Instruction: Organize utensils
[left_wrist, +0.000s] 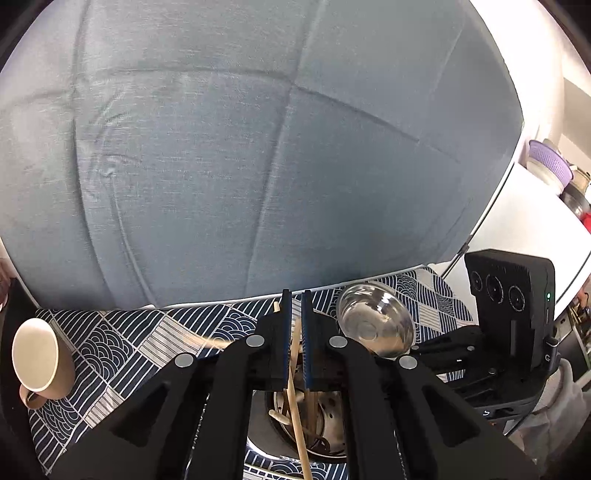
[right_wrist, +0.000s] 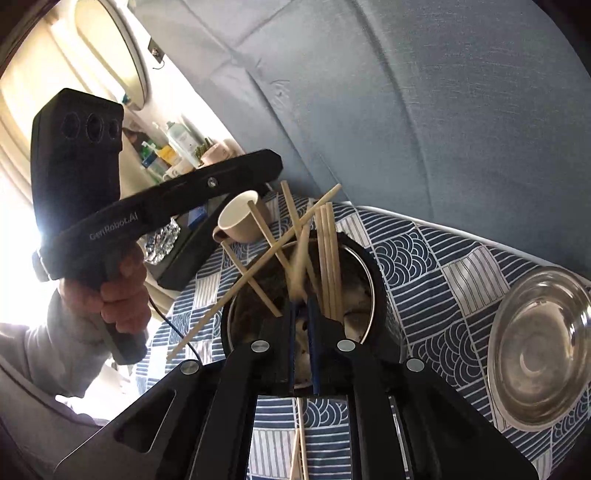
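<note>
1. A patterned cloth (right_wrist: 436, 258) covers the worktop; a grey-blue cushioned wall (left_wrist: 258, 147) rises right behind it and closes off the far edge.
2. A dark holder (right_wrist: 373, 273) with a metal liner stands mid-cloth. A steel bowl (right_wrist: 539, 347) sits to its right and a beige cup (right_wrist: 240, 218) lies on its side to the far left, both apart from it, with bare cloth between.
3. Chopsticks (right_wrist: 327, 254) stand in the holder, long axes mostly upright, tips fanned; one long stick (right_wrist: 258, 266) leans steeply out over the near-left rim.
4. The left claw (left_wrist: 294, 314) is closed on a single chopstick (left_wrist: 295, 369), which runs along the fingers and slants down towards the holder below.
5. The right claw (right_wrist: 302, 314) hovers over the holder mouth, its jaws nearly together; a blurred stick (right_wrist: 301, 266) rises just above the tips, and I cannot tell whether they grip it.
6. A hand (right_wrist: 122, 291) holds the left tool at the holder's left.
</note>
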